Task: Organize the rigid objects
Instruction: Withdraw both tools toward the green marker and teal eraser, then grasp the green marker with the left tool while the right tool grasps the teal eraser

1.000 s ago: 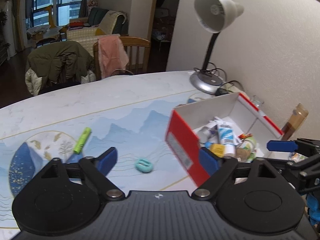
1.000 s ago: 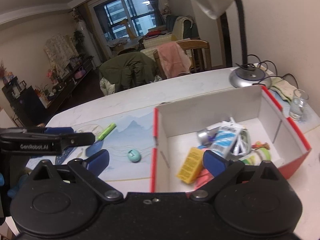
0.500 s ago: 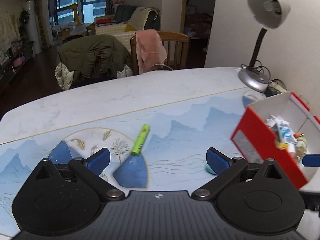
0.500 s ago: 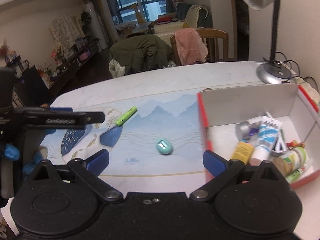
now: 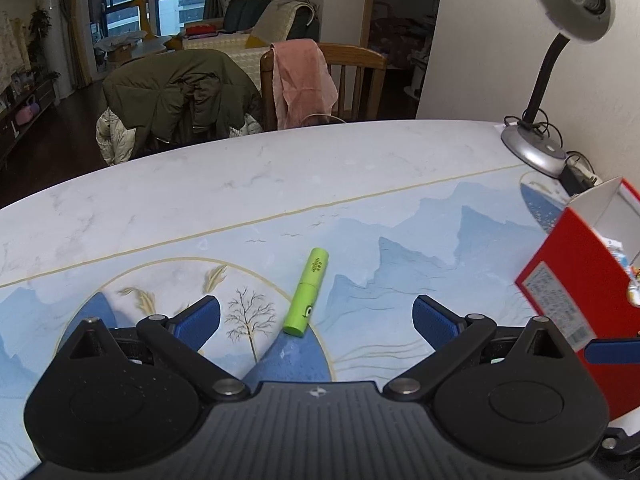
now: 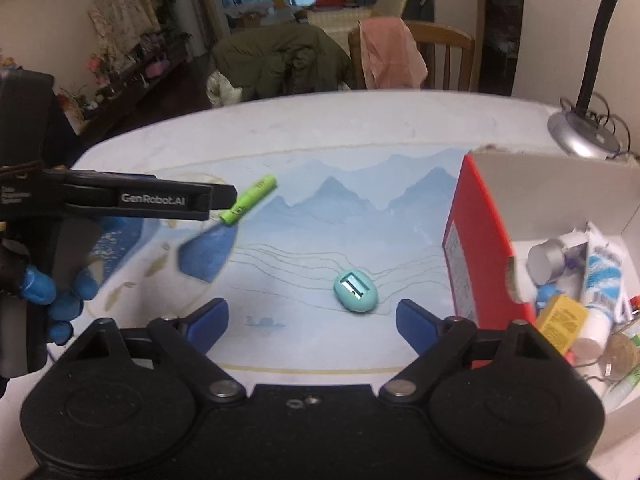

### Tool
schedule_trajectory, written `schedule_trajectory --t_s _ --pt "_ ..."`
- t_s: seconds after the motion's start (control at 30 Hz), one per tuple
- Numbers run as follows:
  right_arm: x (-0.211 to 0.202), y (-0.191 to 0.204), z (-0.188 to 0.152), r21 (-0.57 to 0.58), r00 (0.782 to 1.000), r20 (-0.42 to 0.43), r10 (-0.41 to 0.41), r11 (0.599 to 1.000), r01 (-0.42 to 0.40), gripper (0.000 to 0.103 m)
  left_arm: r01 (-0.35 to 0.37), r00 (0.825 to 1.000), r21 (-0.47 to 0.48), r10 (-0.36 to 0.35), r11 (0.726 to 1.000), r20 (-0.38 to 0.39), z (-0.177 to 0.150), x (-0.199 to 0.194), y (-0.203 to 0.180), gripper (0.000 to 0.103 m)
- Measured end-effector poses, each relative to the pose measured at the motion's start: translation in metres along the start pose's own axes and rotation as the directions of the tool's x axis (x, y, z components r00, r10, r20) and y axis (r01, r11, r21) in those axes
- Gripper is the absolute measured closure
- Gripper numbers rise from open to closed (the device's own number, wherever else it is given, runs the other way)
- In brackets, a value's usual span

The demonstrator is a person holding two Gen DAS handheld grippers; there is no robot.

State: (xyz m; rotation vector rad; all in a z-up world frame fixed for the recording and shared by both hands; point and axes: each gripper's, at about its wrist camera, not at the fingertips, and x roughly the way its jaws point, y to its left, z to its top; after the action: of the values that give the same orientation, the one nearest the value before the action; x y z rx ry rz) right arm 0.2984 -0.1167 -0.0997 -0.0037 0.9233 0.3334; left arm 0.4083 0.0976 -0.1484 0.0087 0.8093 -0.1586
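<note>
A green tube (image 5: 307, 293) lies on the table mat, just beyond and between the fingers of my left gripper (image 5: 316, 318), which is open and empty. The tube also shows in the right wrist view (image 6: 249, 199), beside the left gripper's finger (image 6: 160, 199). A teal oval sharpener (image 6: 355, 291) lies on the mat just ahead of my right gripper (image 6: 312, 318), which is open and empty. A red and white box (image 6: 476, 240) at the right holds several items, among them a white tube (image 6: 600, 280) and a yellow packet (image 6: 562, 322). The box also shows in the left wrist view (image 5: 576, 280).
A grey desk lamp (image 5: 536, 148) with cables stands at the table's back right by the wall. Chairs with a green jacket (image 5: 176, 96) and a pink cloth (image 5: 300, 76) stand behind the far table edge.
Both grippers have swung left, away from the box. The green tube now sits between my left fingers, and the sharpener sits just ahead of my right gripper. Both stay open.
</note>
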Motion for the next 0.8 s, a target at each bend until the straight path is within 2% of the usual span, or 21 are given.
schedule_trajectory --t_s 0.1,0.33,0.53,0.8 --pt "0.012 0.000 0.000 -0.008 1.000 -0.020 -0.013 1.000 0.013 0.018 0.021 1.000 0.009 -0.021 1.000 -0.013 0.000 0.015 0.003 0.000" --pt "0.039 -0.006 0.007 -0.010 0.998 -0.059 -0.034 0.999 0.033 0.023 -0.013 0.999 0.030 0.014 0.999 -0.040 0.000 0.046 0.006 0.000" --pt "0.053 -0.007 0.010 -0.027 0.996 -0.080 -0.045 0.999 0.043 0.028 -0.003 0.999 0.034 0.005 0.999 -0.048 -0.001 0.065 0.011 0.000" --pt "0.065 -0.010 0.009 -0.044 0.993 -0.102 -0.064 0.997 0.060 0.044 -0.019 0.999 0.032 0.021 0.999 -0.048 -0.004 0.078 0.012 0.002"
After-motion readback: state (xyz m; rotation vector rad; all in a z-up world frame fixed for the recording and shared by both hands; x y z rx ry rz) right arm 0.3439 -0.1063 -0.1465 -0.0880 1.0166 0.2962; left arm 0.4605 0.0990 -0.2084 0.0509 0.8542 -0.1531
